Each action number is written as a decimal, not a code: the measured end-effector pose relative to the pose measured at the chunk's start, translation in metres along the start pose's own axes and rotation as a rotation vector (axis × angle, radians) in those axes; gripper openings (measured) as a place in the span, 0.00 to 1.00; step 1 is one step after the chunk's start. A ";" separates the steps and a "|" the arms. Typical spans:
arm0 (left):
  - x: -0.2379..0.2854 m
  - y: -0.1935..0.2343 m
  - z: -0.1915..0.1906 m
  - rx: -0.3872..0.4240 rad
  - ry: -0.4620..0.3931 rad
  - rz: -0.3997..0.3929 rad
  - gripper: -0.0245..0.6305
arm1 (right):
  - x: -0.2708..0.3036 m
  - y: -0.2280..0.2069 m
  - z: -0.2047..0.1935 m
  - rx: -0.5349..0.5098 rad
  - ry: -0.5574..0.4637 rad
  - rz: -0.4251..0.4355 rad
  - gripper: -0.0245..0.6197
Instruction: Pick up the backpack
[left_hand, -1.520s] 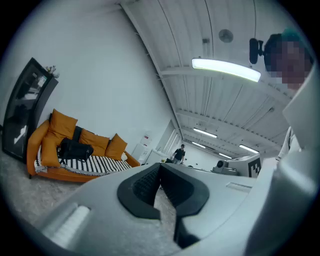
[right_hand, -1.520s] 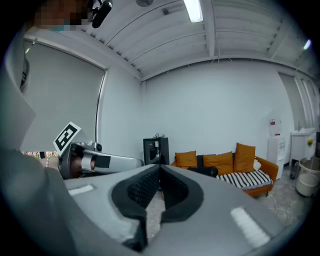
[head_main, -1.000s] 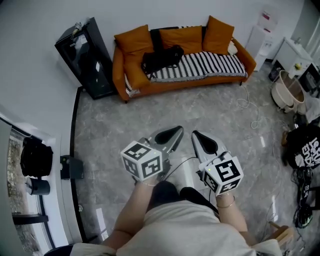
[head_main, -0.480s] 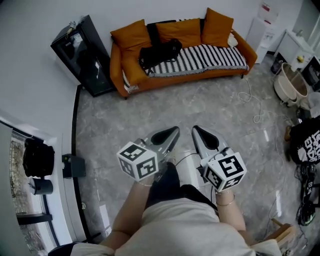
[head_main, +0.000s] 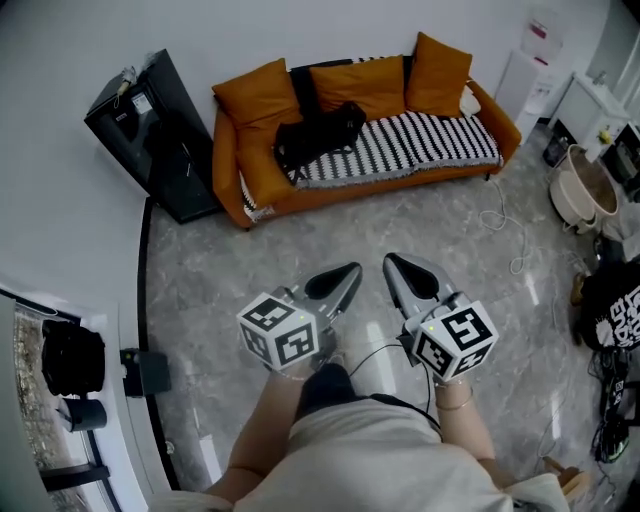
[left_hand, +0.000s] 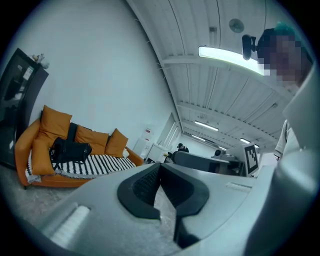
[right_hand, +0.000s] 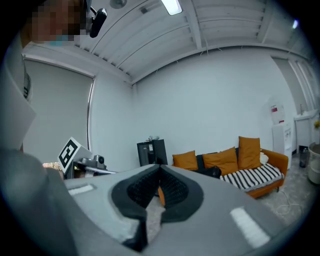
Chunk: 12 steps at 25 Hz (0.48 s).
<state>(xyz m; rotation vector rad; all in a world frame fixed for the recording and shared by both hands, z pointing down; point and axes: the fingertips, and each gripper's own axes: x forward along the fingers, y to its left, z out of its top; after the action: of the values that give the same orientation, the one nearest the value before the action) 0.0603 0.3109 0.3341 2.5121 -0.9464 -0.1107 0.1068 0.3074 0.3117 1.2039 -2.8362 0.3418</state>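
A black backpack lies on the left part of an orange sofa, leaning against the back cushions; it also shows in the left gripper view as the backpack and in the right gripper view as the backpack. My left gripper and right gripper are held side by side in front of the person's body, both shut and empty, pointing toward the sofa from well across the floor.
A black cabinet stands left of the sofa. A striped blanket covers the seat. A white cable lies on the grey floor at right. A tub and black bags crowd the right edge.
Both grippers and the person have moved forward toward the sofa. The jaws have stayed shut.
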 end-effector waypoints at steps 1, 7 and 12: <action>0.006 0.019 0.010 0.002 0.003 0.003 0.05 | 0.021 -0.005 0.005 -0.004 0.002 0.000 0.04; 0.042 0.109 0.077 0.040 0.024 -0.024 0.05 | 0.125 -0.040 0.037 0.004 -0.007 -0.014 0.04; 0.064 0.156 0.100 0.059 0.069 -0.055 0.05 | 0.176 -0.062 0.048 0.014 0.000 -0.030 0.04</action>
<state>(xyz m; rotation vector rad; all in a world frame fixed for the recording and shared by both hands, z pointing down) -0.0082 0.1278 0.3178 2.5796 -0.8657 -0.0135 0.0309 0.1310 0.2981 1.2481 -2.8175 0.3614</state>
